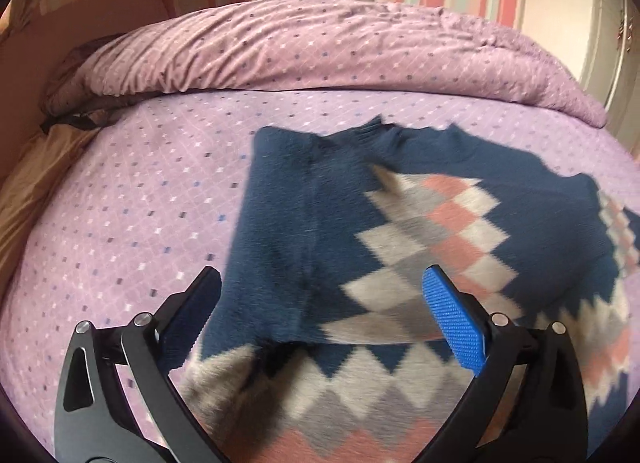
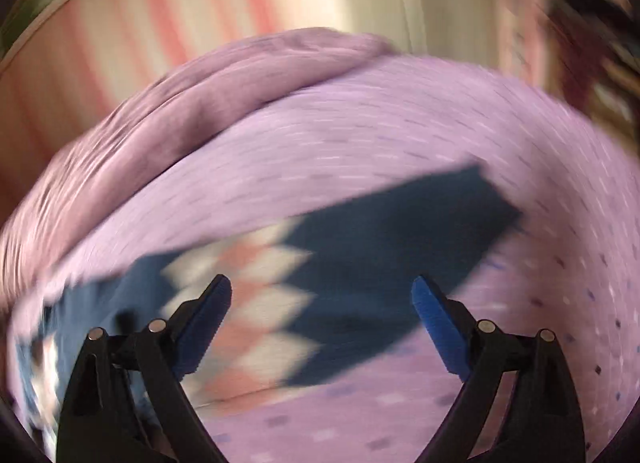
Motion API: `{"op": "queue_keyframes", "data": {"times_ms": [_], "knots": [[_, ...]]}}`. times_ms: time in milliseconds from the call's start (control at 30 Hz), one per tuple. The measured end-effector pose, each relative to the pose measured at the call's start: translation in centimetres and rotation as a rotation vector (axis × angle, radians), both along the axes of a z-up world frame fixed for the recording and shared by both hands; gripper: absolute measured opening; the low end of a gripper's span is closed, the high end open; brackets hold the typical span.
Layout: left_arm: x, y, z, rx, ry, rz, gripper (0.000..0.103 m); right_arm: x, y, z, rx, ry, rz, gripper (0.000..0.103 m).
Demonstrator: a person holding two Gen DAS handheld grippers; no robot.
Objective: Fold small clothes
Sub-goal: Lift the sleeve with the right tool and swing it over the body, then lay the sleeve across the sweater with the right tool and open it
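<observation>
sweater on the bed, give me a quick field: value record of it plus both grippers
garment: navy sweater with pink, white and grey diamond pattern
state: lying on the bed, left sleeve folded over the body
surface: purple dotted bedsheet
behind: rumpled duvet in the same print
left gripper: open, over the sweater, holding nothing
right gripper: open, holding nothing, view blurred

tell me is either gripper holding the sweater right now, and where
Nothing is held. The left gripper and right gripper are both open above the sweater, with no cloth pinched between their fingers.
</observation>
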State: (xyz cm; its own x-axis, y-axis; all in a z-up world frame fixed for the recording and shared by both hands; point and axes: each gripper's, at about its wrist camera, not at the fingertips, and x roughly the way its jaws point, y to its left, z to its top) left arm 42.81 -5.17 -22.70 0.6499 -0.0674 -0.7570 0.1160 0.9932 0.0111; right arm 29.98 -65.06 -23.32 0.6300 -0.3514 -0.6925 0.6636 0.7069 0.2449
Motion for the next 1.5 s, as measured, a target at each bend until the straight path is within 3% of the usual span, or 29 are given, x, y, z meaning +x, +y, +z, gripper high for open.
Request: {"op": "queue_keyframes", "data": {"times_ms": [100, 167, 233, 367, 400, 433, 533, 600, 667, 833, 1100, 1300, 1500], "knots": [[0.0, -1.2, 0.6, -0.016, -0.008, -0.017, 0.100, -2.5, -4.4, -2.0, 0.076, -0.004, -0.111, 0.088], [0.2, -1.6, 0.9, -0.019, -0.006, -0.022, 0.100, -3.4, -6.7, -3.5, 0.108, 0.019, -0.151, 0.080], [0.3, -1.7, 1.1, -0.029, -0.005, -0.027, 0.100, -3.8, -8.1, -4.8, 0.142, 0.025, -0.158, 0.071], [0.4, -2.2, 1.6, -0.039, -0.017, -0.041, 0.100, -3.1, -9.0, -5.3, 0.154, 0.020, -0.157, 0.066], [0.4, -2.3, 1.7, -0.040, -0.020, -0.046, 0.100, -2.9, -9.0, -5.3, 0.154, 0.017, -0.159, 0.061], [0.5, -2.5, 1.8, -0.039, -0.021, -0.049, 0.100, -2.5, -8.9, -5.3, 0.151, 0.013, -0.148, 0.046], [0.9, -3.0, 1.7, -0.039, -0.022, -0.056, 0.100, -1.6, -8.8, -5.6, 0.110, 0.047, -0.143, 0.037], [1.3, -3.5, 1.6, -0.041, -0.023, -0.066, 0.100, -1.5, -8.6, -5.7, 0.085, 0.037, -0.138, 0.020], [1.6, -3.9, 1.6, -0.037, -0.031, -0.075, 0.100, -1.9, -8.4, -5.4, 0.064, 0.024, -0.138, 0.014], [2.4, -4.5, 1.4, -0.047, -0.026, -0.087, 0.100, -1.4, -6.2, -4.0, -0.098, 0.045, -0.124, 0.011], [2.6, -4.1, 1.2, -0.070, -0.018, -0.089, 0.100, -1.6, -3.0, -0.3, -0.180, -0.001, -0.066, 0.010], [2.9, -3.1, 1.2, -0.090, -0.002, -0.082, 0.100, -0.8, 4.5, 6.2, -0.220, -0.065, 0.071, 0.010], [2.5, -1.9, 1.8, -0.092, -0.008, -0.081, 0.100, 2.2, 16.0, 11.2, -0.215, -0.113, 0.275, 0.010]]}}
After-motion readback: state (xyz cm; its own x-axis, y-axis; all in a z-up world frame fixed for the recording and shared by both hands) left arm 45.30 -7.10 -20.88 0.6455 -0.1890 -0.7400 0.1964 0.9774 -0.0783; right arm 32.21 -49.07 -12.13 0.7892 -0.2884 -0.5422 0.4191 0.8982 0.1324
